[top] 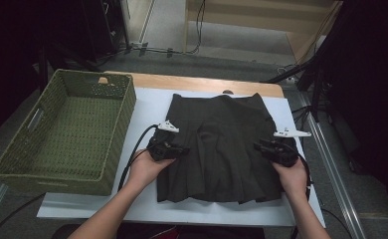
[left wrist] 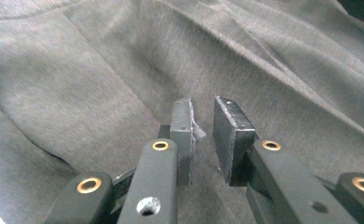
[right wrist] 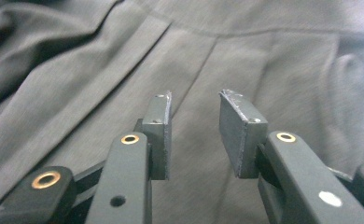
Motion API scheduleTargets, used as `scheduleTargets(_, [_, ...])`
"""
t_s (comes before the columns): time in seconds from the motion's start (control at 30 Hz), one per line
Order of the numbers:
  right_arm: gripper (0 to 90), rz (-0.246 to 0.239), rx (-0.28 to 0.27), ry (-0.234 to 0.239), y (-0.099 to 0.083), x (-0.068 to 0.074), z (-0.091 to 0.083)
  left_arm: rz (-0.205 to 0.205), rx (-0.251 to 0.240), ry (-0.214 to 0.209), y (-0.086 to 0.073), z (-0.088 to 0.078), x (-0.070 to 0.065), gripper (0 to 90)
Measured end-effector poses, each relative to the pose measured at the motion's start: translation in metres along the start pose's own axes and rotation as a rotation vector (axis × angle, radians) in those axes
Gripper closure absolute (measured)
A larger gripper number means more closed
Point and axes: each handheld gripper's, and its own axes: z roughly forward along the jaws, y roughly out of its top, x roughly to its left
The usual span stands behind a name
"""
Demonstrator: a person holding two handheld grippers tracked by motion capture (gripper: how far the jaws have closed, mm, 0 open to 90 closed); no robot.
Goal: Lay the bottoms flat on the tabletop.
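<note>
Over the dark skirt [top: 222,144] beside the basket [top: 67,132], left gripper [top: 184,150] and right gripper [top: 257,146] flank its middle, jaws apart, empty.

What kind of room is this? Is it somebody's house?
Probably not a house. It looks like a workshop or lab set up for recording. A dark skirt lies on a white-topped table beside a green basket, cables trail over the floor behind, and black stands ring the table.
</note>
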Motion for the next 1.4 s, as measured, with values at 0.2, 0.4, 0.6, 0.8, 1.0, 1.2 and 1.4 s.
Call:
scheduleTargets(0.2, [55.7,0.026,-0.042,-0.05,0.01,-0.022,0.012,-0.017,-0.014,-0.001,-0.002,-0.002,0.005,61.7])
scheduleTargets(0.4, [55.8,0.073,-0.042,-0.043,0.03,-0.034,0.025,-0.027,-0.031,0.016,-0.004,-0.003,0.007,43.5])
scheduleTargets(0.6, [85.2,0.107,-0.04,-0.025,0.049,-0.04,0.038,-0.033,-0.03,0.025,-0.007,-0.004,0.01,42.2])
scheduleTargets(0.8, [87.5,0.124,-0.021,-0.041,0.061,-0.047,0.051,-0.031,-0.028,0.027,-0.01,-0.006,0.01,41.4])
scheduleTargets(1.0, [87.4,0.148,-0.017,-0.076,0.077,-0.056,0.063,-0.026,-0.023,0.026,-0.009,-0.005,0.009,41.4])
scheduleTargets(1.2, [86.6,0.156,-0.031,-0.117,0.088,-0.062,0.078,-0.018,-0.014,0.024,-0.009,-0.002,0.008,41.4])
scheduleTargets(1.4, [86.4,0.163,0.008,-0.125,0.086,-0.064,0.097,-0.02,-0.008,0.02,-0.01,0.0,0.009,41.4])
